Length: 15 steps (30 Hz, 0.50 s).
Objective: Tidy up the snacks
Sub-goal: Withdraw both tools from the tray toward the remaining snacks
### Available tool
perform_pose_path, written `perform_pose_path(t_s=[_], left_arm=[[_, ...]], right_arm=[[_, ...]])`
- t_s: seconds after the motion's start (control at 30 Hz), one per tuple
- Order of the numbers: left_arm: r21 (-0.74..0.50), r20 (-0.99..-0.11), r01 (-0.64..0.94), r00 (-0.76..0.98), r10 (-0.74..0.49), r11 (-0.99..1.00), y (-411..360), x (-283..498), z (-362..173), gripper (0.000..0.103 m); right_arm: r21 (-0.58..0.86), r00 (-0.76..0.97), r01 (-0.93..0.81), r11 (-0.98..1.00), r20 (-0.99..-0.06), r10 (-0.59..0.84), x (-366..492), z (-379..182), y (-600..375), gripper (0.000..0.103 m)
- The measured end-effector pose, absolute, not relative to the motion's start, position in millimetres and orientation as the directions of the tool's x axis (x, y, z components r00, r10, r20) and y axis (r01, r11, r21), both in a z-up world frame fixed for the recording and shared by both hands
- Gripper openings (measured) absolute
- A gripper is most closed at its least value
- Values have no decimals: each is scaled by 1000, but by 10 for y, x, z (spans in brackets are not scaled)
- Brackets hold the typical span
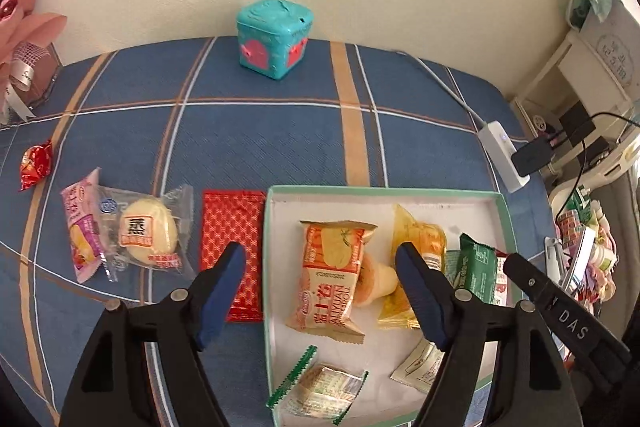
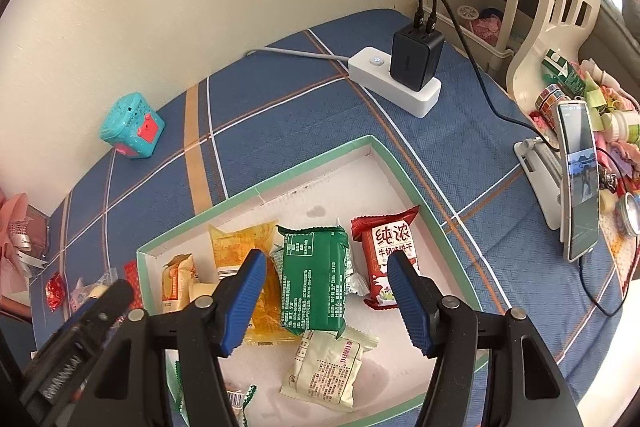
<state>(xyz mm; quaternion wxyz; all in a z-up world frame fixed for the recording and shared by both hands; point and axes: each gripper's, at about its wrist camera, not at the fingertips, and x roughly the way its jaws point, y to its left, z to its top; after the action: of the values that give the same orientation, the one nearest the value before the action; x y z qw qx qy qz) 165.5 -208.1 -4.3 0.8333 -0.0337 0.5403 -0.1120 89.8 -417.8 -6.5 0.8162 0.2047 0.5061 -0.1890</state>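
Observation:
A shallow white box with a green rim [image 1: 276,219] [image 2: 260,189] lies on the blue plaid cloth and holds several snack packs. My left gripper [image 1: 320,259] is open and empty above an orange pack [image 1: 332,279] in the box. My right gripper [image 2: 326,265] is open and empty above a green pack [image 2: 314,279], with a red biscuit pack [image 2: 380,247] to its right and a yellow pack [image 2: 240,243] to its left. Left of the box lie a red flat packet [image 1: 232,227], a clear-wrapped yellow cake [image 1: 146,231], a pink pack [image 1: 80,223] and a small red candy [image 1: 36,165].
A teal cube toy [image 1: 272,39] stands at the back by the wall. A white power strip [image 2: 394,83] with a black charger [image 2: 416,55] and cables lies at the back right. A phone on a stand [image 2: 578,179] and a cluttered shelf stand at the right.

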Motion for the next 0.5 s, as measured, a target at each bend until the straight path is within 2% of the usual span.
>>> perform_pose_path(t_s=[0.13,0.17,0.23,0.3,0.37,0.43,0.5], left_arm=[[-153,-894,108,409,-184,982,-1977,1697,-50,80],[-145,-895,92,413,-170,985,-1942,1710,-60,82],[-129,-895,58,422,-142,990,-1891,1732,-84,92],[-117,-895,37,429,-121,992,-1850,1741,-106,92],[-102,-896,32,431,-106,994,-1830,1736,-133,92],[-78,-894,25,440,-81,997,-1808,1742,-139,97],[-55,-891,12,451,-54,998,-1783,1744,-143,98]], right_arm=[[135,406,505,853,-909,-97,917,-95,-4125,71],[132,404,502,855,-910,-96,924,-101,-4104,72],[125,399,492,862,-912,-95,942,-108,-4050,72],[118,396,469,875,-914,-89,972,-120,-3974,73],[112,395,446,888,-915,-83,997,-128,-3892,79],[108,398,426,898,-914,-79,1015,-127,-3818,86],[105,402,413,905,-912,-78,1027,-125,-3770,88]])
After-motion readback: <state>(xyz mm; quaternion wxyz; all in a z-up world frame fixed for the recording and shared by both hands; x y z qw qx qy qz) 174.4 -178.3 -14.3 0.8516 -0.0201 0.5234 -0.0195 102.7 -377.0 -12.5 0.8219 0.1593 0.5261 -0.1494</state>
